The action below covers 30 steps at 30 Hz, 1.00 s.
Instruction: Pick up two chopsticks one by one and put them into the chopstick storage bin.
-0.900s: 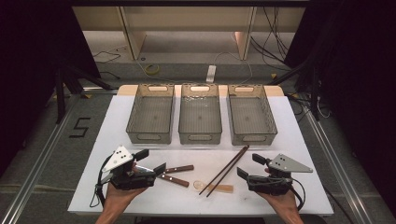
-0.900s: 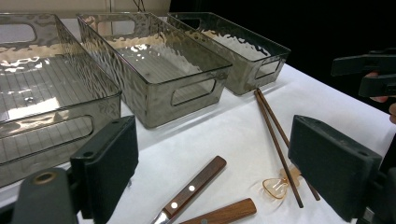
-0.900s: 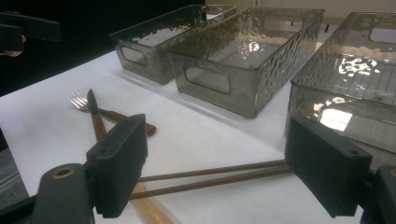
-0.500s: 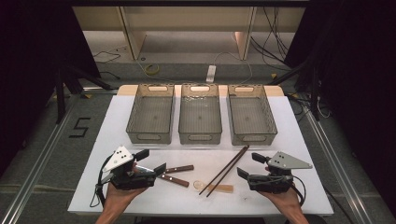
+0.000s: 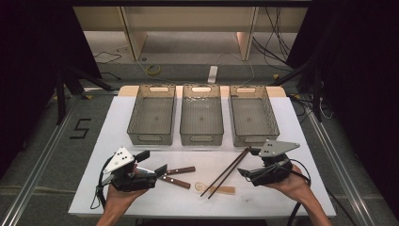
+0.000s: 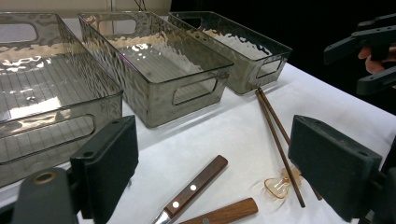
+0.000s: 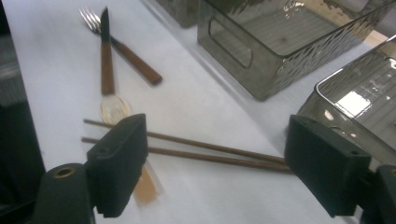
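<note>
Chopsticks (image 5: 227, 171) lie free near right tool (image 5: 248, 172) | spoon (image 5: 214, 189) underneath | trays (image 5: 202, 120) behind | both tools wide, empty

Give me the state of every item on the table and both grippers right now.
left gripper: open, holds nothing, beside the knife and fork.
right gripper: open, holds nothing, next to the chopsticks.
left bin: upright, empty.
middle bin: upright, empty.
right bin: upright, empty.
chopsticks: lying flat as a pair, across the spoon.
spoon: flat on the table.
knife: flat, untouched.
fork: flat, untouched.
</note>
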### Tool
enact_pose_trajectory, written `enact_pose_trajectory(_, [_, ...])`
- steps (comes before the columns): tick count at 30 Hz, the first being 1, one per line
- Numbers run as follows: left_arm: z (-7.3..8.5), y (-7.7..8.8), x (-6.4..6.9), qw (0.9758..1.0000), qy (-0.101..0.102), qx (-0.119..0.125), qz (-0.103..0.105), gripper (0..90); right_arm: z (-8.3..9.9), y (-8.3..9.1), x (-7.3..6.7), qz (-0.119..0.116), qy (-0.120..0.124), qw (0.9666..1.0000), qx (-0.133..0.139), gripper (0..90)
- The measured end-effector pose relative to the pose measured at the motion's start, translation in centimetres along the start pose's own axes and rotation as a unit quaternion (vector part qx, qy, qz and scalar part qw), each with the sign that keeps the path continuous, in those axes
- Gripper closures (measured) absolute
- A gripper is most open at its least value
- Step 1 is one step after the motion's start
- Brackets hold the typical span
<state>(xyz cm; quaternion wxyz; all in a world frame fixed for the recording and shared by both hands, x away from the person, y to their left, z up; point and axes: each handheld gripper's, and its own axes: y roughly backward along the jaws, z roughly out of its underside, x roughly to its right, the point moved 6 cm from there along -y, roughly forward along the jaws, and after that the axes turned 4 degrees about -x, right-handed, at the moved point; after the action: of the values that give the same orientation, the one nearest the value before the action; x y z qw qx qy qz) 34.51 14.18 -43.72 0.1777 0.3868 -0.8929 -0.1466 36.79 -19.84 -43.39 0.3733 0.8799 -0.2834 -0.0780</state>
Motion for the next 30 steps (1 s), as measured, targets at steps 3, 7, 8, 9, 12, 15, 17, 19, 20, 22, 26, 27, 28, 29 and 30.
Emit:
enact_pose_trajectory(3, [0.0,0.0,0.0,1.0,-0.002,-0.001,-0.001,15.4,0.0,-0.8,0.4,0.006,0.03,0.9988,-0.037,23.3])
enact_pose_trajectory(7, [0.0,0.0,0.0,1.0,0.0,0.0,-0.002,15.4,0.0,-1.6,0.6,0.012,0.081,0.9933,-0.081,26.1])
enact_pose_trajectory(8, [0.0,0.0,-0.1,1.0,0.001,0.0,-0.002,15.5,0.0,-1.9,0.7,0.015,0.092,0.9912,-0.094,26.7])
enact_pose_trajectory(9, [0.0,0.0,-0.1,1.0,0.002,0.001,-0.002,15.4,0.1,-2.2,0.7,0.013,0.101,0.9894,-0.104,27.7])
enact_pose_trajectory(12, [0.0,0.0,0.0,1.0,0.0,0.0,-0.002,15.4,0.2,-3.1,0.6,0.003,0.124,0.9843,-0.125,30.8])
enact_pose_trajectory(15, [0.0,0.0,0.0,1.0,0.002,0.001,0.0,15.4,0.6,-4.0,0.6,0.003,0.145,0.9788,-0.145,33.9])
enact_pose_trajectory(17, [0.0,0.1,0.0,1.0,0.002,0.001,-0.001,15.5,0.8,-4.9,0.5,0.006,0.166,0.973,-0.161,36.0])
enact_pose_trajectory(19, [-0.1,0.0,0.0,1.0,0.003,0.001,0.0,15.5,0.8,-5.4,0.4,0.011,0.181,0.9695,-0.165,38.2])
enact_pose_trajectory(20, [-0.1,0.0,0.0,1.0,0.003,0.001,0.0,15.5,0.9,-5.6,0.3,0.009,0.187,0.9673,-0.171,38.8])
enact_pose_trajectory(22, [0.0,0.0,0.0,1.0,0.003,0.0,-0.001,15.4,1.1,-6.2,0.1,0.008,0.204,0.9622,-0.181,40.4])
enact_pose_trajectory(26, [0.0,0.0,0.0,1.0,0.003,-0.001,-0.002,15.4,1.5,-7.0,-0.2,0.001,0.23,0.9522,-0.202,42.8])
enact_pose_trajectory(27, [0.0,0.0,0.0,1.0,0.003,-0.001,-0.002,15.5,1.6,-7.2,-0.3,-0.001,0.236,0.9497,-0.206,43.5])
enact_pose_trajectory(28, [0.0,0.0,0.0,1.0,0.003,-0.001,-0.002,15.5,1.6,-7.3,-0.3,-0.004,0.239,0.9483,-0.209,44.1])
enact_pose_trajectory(29, [0.0,0.0,-0.1,1.0,0.003,-0.002,-0.003,15.4,1.6,-7.5,-0.3,-0.007,0.244,0.9467,-0.21,44.7])
enact_pose_trajectory(30, [0.0,0.0,0.0,1.0,0.003,-0.001,-0.003,15.4,1.6,-7.5,-0.3,-0.007,0.244,0.9467,-0.21,44.7])
